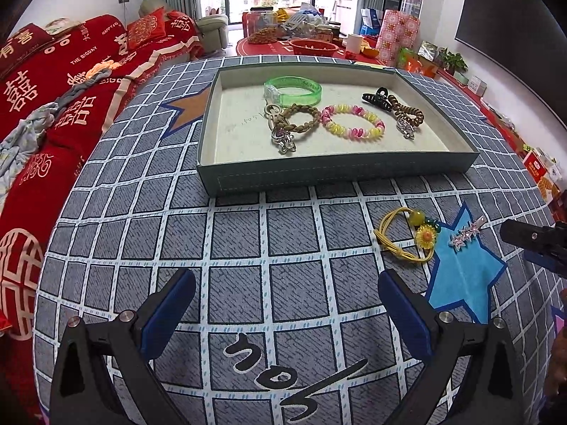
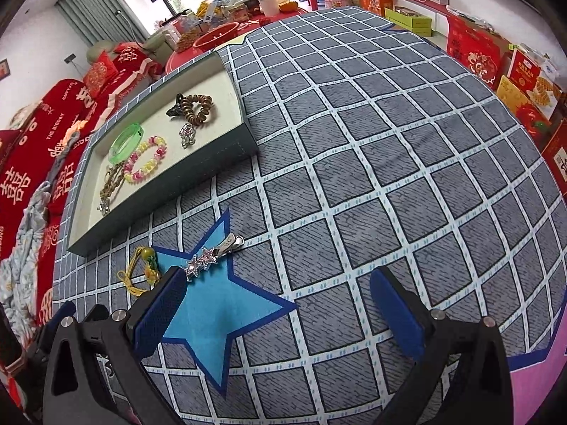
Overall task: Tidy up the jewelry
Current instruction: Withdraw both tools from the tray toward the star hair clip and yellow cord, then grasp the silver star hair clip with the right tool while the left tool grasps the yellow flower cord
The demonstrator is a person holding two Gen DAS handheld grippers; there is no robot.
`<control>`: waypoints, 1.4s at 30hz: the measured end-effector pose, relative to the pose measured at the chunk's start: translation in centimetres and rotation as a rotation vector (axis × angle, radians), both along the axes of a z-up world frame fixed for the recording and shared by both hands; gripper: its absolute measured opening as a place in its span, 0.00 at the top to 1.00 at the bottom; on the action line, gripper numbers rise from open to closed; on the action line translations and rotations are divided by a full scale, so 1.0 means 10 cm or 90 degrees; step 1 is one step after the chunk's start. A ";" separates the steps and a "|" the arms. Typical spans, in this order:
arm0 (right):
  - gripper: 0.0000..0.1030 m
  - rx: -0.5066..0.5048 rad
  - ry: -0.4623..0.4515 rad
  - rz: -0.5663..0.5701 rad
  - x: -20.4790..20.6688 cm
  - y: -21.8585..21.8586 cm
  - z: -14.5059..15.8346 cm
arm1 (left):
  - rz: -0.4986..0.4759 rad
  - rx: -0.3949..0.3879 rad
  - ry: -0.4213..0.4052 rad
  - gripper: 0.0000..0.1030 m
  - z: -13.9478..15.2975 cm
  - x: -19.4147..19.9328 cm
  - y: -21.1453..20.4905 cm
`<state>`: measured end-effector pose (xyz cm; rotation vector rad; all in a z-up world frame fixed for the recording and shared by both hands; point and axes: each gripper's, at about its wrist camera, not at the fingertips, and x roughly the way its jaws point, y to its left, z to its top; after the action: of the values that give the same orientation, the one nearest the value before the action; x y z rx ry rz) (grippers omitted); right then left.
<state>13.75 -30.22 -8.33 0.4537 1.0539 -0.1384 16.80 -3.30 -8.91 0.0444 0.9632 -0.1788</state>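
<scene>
A grey-green tray (image 1: 336, 173) (image 2: 248, 141) holds a green bangle (image 1: 294, 88) (image 2: 125, 143), a braided brown keyring (image 1: 290, 124) (image 2: 111, 180), a pink-yellow coil bracelet (image 1: 352, 122) (image 2: 145, 161), a black claw clip (image 1: 377, 98) (image 2: 176, 108) and a brown coil tie (image 1: 407, 113) (image 2: 198, 106). On the cloth lie a yellow sunflower hair tie (image 1: 407, 237) (image 2: 145, 269) and a star hair clip (image 1: 466, 235) (image 2: 212, 255). My left gripper (image 1: 287, 304) is open and empty. My right gripper (image 2: 276, 301) is open and empty, its left finger (image 2: 159, 308) just short of the star clip.
The checked blue-grey cloth (image 1: 248, 233) covers the table, with a blue star patch (image 1: 464, 283) (image 2: 216, 304). A red sofa (image 1: 53, 99) stands to the left. A cluttered red table (image 1: 301, 40) lies behind the tray. Boxes (image 2: 496, 53) line the right wall.
</scene>
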 end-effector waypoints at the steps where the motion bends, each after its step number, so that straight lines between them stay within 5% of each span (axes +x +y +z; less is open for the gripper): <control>1: 0.00 -0.006 -0.004 0.009 0.01 0.03 0.00 | -0.001 0.000 -0.001 0.00 0.00 0.00 0.00; 9: 0.01 -0.114 -0.057 0.149 0.02 0.26 0.12 | -0.036 0.013 -0.010 0.00 -0.01 -0.03 -0.04; 13: 0.10 -0.118 -0.052 0.176 0.05 0.21 0.10 | -0.044 0.001 -0.003 0.00 -0.02 -0.03 -0.09; 25: 0.26 -0.013 -0.007 0.043 0.23 0.16 0.01 | 0.062 0.005 -0.020 0.00 0.00 -0.02 -0.06; 31: 0.32 -0.073 0.017 0.021 0.29 0.47 0.00 | 0.084 0.004 -0.035 0.00 0.05 -0.02 0.01; 33: 0.38 -0.116 0.024 0.033 0.29 0.58 -0.02 | 0.074 0.002 -0.035 0.00 0.05 -0.01 0.00; 35: 0.59 -0.141 0.018 0.047 0.27 0.64 -0.01 | 0.062 -0.004 -0.031 0.00 0.05 -0.01 -0.03; 41: 0.63 -0.116 -0.003 0.088 0.15 0.53 0.00 | -0.017 -0.029 -0.027 0.00 0.08 0.00 -0.20; 42: 0.73 -0.106 -0.013 0.094 0.12 0.49 0.00 | -0.035 -0.030 -0.026 0.00 0.08 0.01 -0.24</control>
<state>14.97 -25.29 -8.32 0.2256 1.0433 -0.0884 16.94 -5.73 -8.10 0.0303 0.9176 -0.2503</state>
